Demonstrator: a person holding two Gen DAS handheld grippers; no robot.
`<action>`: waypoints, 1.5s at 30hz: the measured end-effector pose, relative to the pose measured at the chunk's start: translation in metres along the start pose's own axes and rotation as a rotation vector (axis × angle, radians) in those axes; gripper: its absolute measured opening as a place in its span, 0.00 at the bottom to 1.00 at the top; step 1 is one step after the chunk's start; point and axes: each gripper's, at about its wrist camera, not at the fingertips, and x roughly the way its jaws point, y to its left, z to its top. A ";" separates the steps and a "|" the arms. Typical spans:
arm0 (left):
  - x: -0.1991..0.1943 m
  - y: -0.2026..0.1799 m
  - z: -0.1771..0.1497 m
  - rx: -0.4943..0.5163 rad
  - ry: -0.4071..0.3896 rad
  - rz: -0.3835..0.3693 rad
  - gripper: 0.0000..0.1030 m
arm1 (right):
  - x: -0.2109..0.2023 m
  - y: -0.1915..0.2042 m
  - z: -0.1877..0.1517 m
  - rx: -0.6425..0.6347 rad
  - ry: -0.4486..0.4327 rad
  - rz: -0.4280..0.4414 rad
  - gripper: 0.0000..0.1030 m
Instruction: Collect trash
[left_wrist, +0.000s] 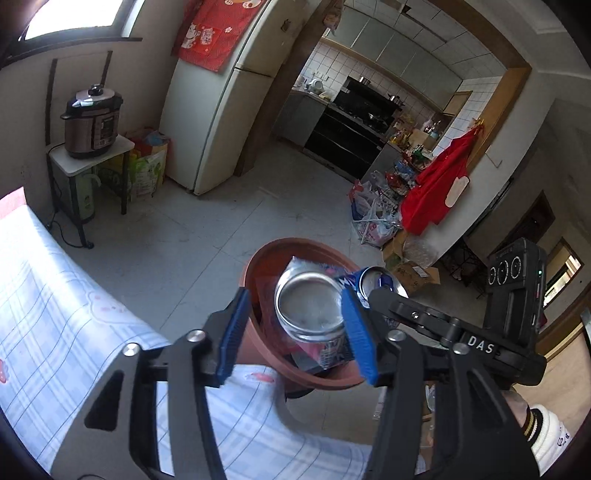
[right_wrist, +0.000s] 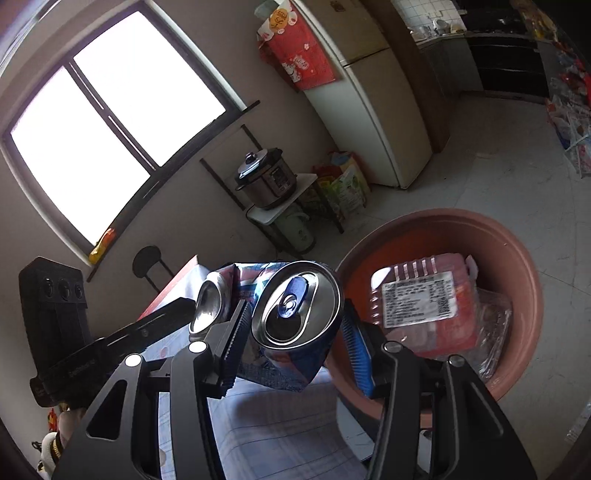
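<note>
From both wrists we're looking close-up along the fingers, down over the terracotta basin (left_wrist: 258, 354) (right_wrist: 517, 258) toward floor, left facing the kitchen, right the window; both are catching the fridge (left_wrist: 207, 122) (right_wrist: 376, 110).

Colours we see around the basin

Our gripper pads (left_wrist: 356, 328) are blue on black arms; the basin (right_wrist: 517, 258) is terracotta brown, the can (right_wrist: 295, 314) blue with a silver top, the tablecloth (left_wrist: 55, 295) pale blue-and-white check.
</note>
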 end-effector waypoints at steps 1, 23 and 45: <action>0.004 -0.005 0.000 0.012 -0.006 0.010 0.59 | 0.001 -0.013 0.001 0.000 0.000 -0.059 0.71; -0.142 -0.088 -0.052 0.342 -0.161 0.294 0.94 | -0.164 0.031 -0.053 -0.228 -0.106 -0.347 0.95; -0.332 -0.119 -0.187 0.380 -0.396 0.340 0.94 | -0.310 0.128 -0.185 -0.226 -0.329 -0.417 0.94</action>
